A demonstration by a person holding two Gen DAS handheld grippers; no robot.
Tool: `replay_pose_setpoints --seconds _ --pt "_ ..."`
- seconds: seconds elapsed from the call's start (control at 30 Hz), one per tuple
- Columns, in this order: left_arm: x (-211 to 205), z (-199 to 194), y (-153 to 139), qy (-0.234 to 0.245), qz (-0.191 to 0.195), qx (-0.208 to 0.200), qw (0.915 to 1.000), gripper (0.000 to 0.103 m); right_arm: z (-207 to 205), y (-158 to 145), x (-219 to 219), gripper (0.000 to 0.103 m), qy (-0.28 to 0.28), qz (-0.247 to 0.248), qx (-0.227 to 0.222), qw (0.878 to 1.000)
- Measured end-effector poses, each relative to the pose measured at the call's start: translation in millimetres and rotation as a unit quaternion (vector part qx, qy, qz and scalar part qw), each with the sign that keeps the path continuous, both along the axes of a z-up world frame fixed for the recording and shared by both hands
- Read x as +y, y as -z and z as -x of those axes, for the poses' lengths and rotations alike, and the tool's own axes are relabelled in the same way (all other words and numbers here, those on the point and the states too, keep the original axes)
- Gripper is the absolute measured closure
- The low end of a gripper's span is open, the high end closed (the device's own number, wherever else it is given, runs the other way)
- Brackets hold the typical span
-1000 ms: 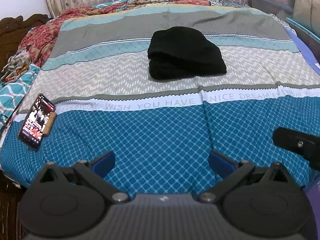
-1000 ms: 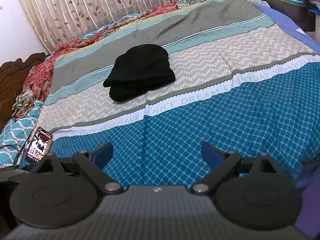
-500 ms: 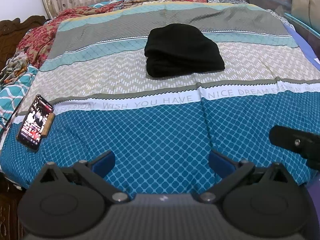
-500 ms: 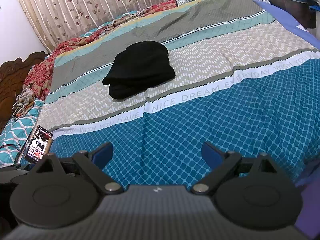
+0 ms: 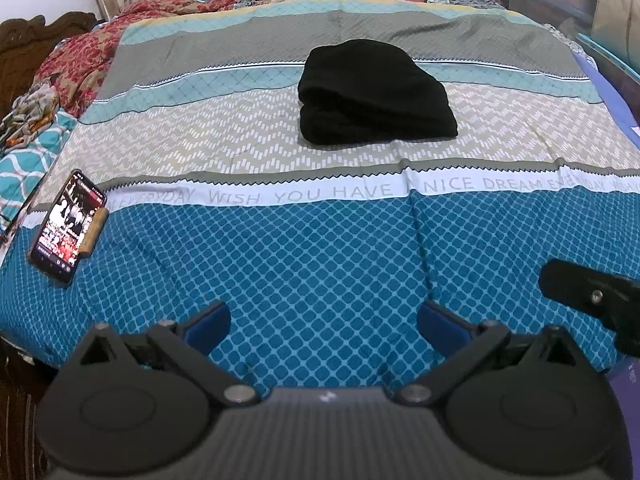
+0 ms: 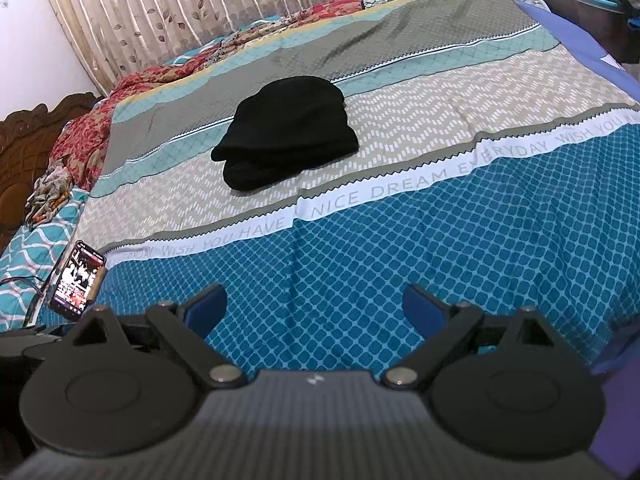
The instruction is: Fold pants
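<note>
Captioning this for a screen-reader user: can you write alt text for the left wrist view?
Folded black pants lie on a patterned bedspread, far ahead of the open, empty left gripper. A lit phone rests at the bed's left edge, and part of the right gripper shows at right.

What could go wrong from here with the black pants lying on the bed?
The black pants sit in a loose, rounded stack, so a nudge from either open gripper, left gripper or right gripper, might undo the folds. The phone lies near the bedspread edge; tugging fabric could tip it off.
</note>
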State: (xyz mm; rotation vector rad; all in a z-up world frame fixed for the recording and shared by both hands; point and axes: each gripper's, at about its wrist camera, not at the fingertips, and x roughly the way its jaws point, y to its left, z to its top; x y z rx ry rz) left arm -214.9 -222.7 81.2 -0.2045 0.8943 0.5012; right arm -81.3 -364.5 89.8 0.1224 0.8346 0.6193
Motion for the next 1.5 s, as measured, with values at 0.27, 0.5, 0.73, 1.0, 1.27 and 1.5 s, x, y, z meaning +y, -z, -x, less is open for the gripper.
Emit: replay_pose_setpoints --seconds 0.27,0.5,0.73,1.0,1.27,1.5 --pt "8 3 5 -0.011 0.014 0.003 0.9998 0.0 1 0 5 0.007 -0.003 0.007 -0.001 1.0" --pt "18 7 11 -0.023 0.029 0.007 0.9993 0.0 4 0 14 0.007 -0.011 0.015 -0.003 1.0" --pt "22 10 20 -0.02 0.042 0.01 0.9989 0.0 6 0 20 0.007 -0.014 0.023 -0.003 1.0" --pt "26 12 27 -0.026 0.068 0.01 0.9973 0.0 8 0 27 0.007 -0.025 0.032 -0.007 0.999" --pt "33 30 22 -0.056 0.079 -0.013 0.9952 0.0 18 1 28 0.007 -0.02 0.043 -0.016 0.999" --pt "36 44 8 -0.068 0.072 -0.038 0.9944 0.0 19 3 23 0.007 0.002 0.029 0.0 1.0"
